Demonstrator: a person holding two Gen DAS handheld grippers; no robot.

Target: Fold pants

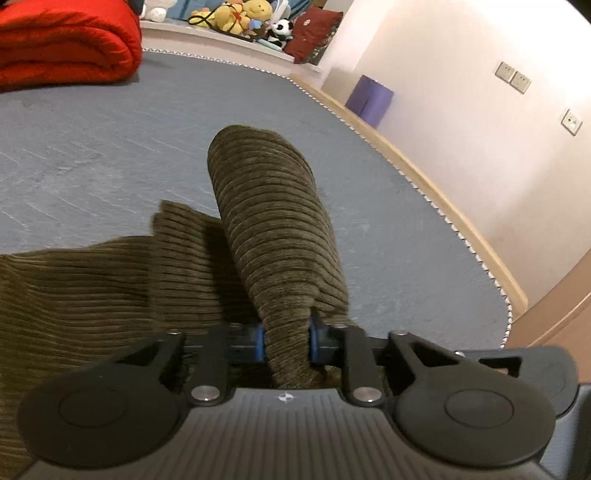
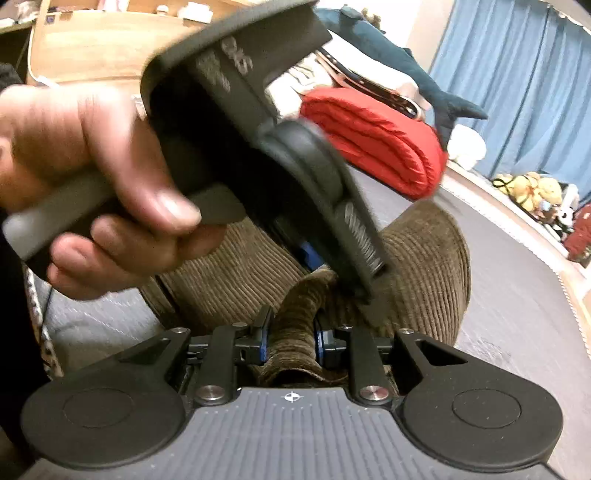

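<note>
The pants [image 1: 273, 221] are olive-brown corduroy, partly lying on a grey-blue carpet [image 1: 92, 147]. My left gripper [image 1: 287, 341] is shut on a bunched fold of the pants, which rises in front of it and drapes away to the left. My right gripper [image 2: 291, 339] is shut on another bunch of the pants [image 2: 424, 266], lifted above the carpet. In the right wrist view the left gripper [image 2: 258, 122] and the hand holding it sit close above and left, hiding much of the cloth.
A folded red blanket [image 1: 66, 44] lies on the carpet at the far left, also in the right wrist view [image 2: 373, 140]. Plush toys [image 1: 240, 18] line a ledge at the back. A purple box [image 1: 369, 98] stands by the white wall. The carpet's edge [image 1: 424, 192] curves at right.
</note>
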